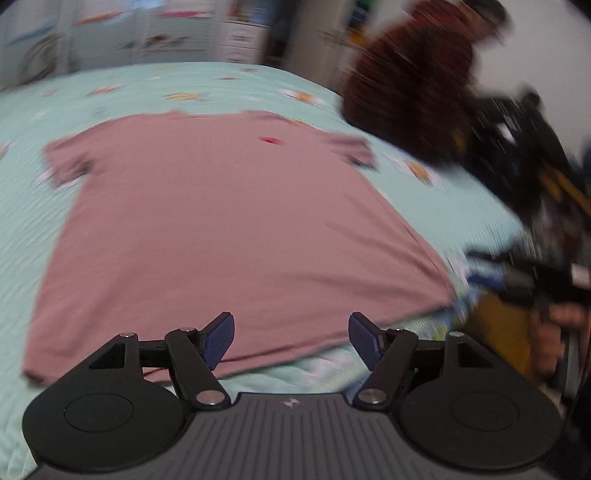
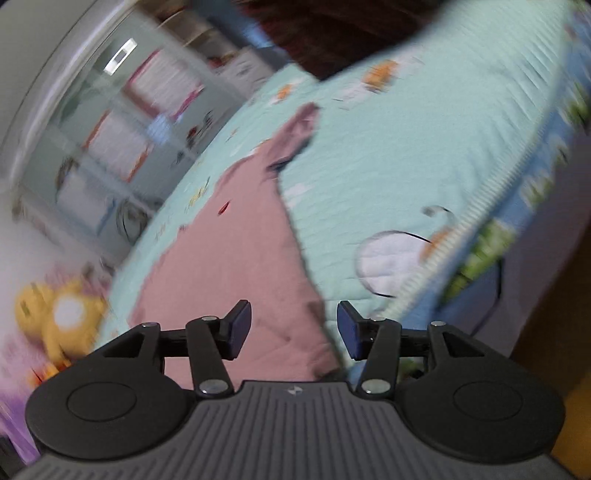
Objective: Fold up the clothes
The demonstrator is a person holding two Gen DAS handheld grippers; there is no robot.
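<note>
A pink T-shirt (image 1: pixel 221 229) lies spread flat on a mint-green bedspread (image 1: pixel 155 85), hem toward me, both short sleeves out to the sides. My left gripper (image 1: pixel 291 338) is open and empty, just above the hem near its middle. My right gripper (image 2: pixel 294 326) is open and empty, over the shirt's near right corner (image 2: pixel 236 266); this view is tilted. The right gripper and the hand that holds it show blurred at the right edge of the left wrist view (image 1: pixel 535 280). Both views are motion-blurred.
A dark brown-red cloth mass (image 1: pixel 406 85) sits on the bed at the far right. The bed's edge (image 2: pixel 480 236) runs along the right, with wooden floor beyond. A yellow plush toy (image 2: pixel 59 310) lies at the left. White drawers (image 1: pixel 166 33) stand behind the bed.
</note>
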